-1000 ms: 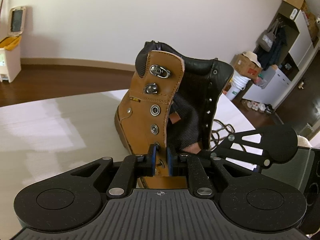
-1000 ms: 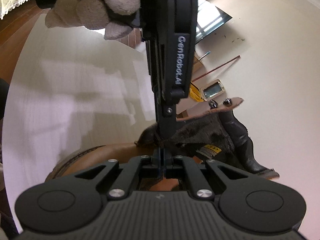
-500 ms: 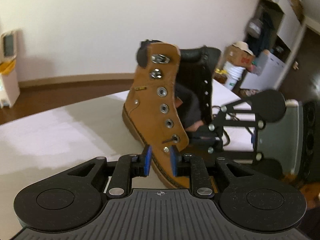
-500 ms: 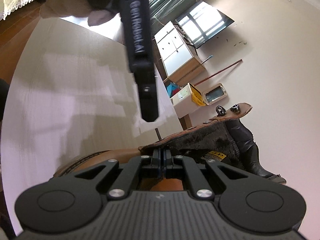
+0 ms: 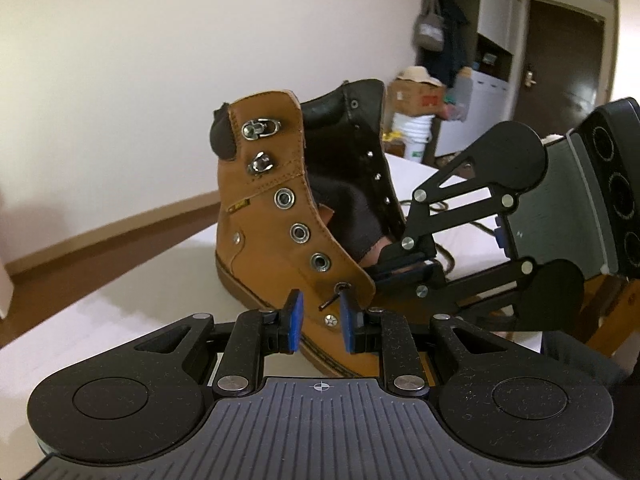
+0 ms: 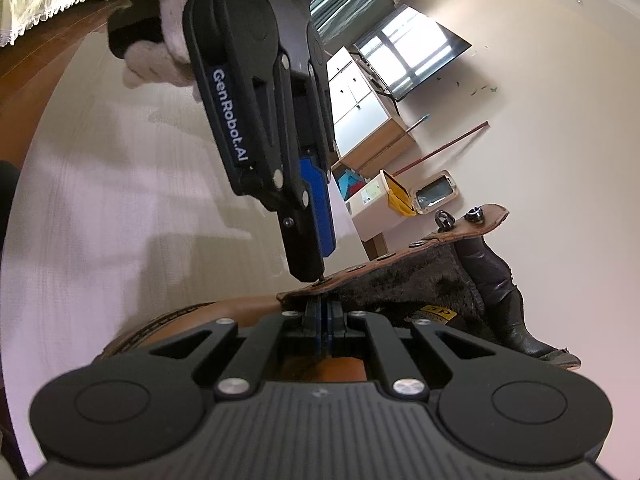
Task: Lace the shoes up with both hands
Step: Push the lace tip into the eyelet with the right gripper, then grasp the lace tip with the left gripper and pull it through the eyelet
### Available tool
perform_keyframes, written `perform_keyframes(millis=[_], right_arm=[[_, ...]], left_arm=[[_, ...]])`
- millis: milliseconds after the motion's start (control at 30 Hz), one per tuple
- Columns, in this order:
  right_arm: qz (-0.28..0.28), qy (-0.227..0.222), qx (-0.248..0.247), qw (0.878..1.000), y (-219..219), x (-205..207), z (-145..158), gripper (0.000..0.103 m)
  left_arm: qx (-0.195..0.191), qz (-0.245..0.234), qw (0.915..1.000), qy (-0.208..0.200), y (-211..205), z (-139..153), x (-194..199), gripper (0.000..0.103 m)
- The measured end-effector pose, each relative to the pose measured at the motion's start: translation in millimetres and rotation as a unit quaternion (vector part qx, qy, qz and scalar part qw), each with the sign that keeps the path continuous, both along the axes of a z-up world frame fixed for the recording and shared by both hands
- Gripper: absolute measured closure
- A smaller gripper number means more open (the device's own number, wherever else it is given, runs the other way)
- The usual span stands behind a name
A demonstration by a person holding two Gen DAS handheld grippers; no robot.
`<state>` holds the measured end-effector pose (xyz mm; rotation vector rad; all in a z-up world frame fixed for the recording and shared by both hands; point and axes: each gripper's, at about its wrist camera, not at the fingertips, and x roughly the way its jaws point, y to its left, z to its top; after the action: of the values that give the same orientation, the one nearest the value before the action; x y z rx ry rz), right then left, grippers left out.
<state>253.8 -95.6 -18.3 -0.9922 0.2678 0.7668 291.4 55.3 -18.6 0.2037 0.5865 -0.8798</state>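
My left tongs (image 5: 319, 317) are apart w/ the lace tip (image 5: 332, 299) poking out of the boot (image 5: 272, 216)'s lowest eyelet btwn them, slanting down-left, boot upright on bench (image 5: 120, 280); right tongs (image 6: 322, 316) together inside the flap, contents hidden.
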Motion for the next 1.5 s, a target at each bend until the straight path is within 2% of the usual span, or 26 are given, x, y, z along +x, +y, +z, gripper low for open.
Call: perform_keyframes(millis=[200,400,500,600,733,833,933,1100,1200,1300,1400,1500], right_arm=[[-0.001,-0.001,0.001,1.0,0,0,-1,0.099],[-0.006,0.001,0.009,1.0,-1,0,1,0.099],[-0.011,-0.003,0.015,1.0,-7,-5,4,0.095],[-0.023,-0.007,0.031,0.999,-21,-15,12,0.085],[-0.052,-0.001,0.052,0.997,-44,-32,21,0.085],[-0.08,0.005,0.059,0.995,-63,-41,23,0.085],[-0.128,0.025,0.072,0.989,-90,-48,20,0.085],[-0.209,0.069,0.097,0.971,-131,-51,11,0.085],[-0.257,0.098,0.12,0.954,-159,-51,7,0.084],[-0.288,0.135,0.16,0.934,-184,-53,6,0.082],[-0.298,0.176,0.187,0.919,-199,-53,0,0.08],[-0.298,0.194,0.179,0.917,-205,-52,-9,0.08]], left_arm=[[-0.015,-0.014,0.9995,0.025,0,-2,4,0.097],[-0.016,0.005,0.9996,0.024,3,0,-7,0.101],[-0.016,0.029,0.9993,0.015,15,5,-18,0.101],[-0.01,0.068,0.9976,0.012,37,10,-26,0.101],[0.01,0.135,0.9907,0.01,74,14,-40,0.101],[0.029,0.189,0.9815,0.01,107,16,-54,0.101],[0.054,0.253,0.9659,0.01,142,19,-70,0.101],[0.096,0.366,0.9255,0.012,202,26,-91,0.101],[0.118,0.403,0.9073,0.017,222,27,-100,0.101],[0.122,0.394,0.9107,0.021,218,24,-110,0.101],[0.129,0.372,0.9188,0.023,200,18,-112,0.101],[0.122,0.346,0.9297,0.03,182,9,-111,0.101]])
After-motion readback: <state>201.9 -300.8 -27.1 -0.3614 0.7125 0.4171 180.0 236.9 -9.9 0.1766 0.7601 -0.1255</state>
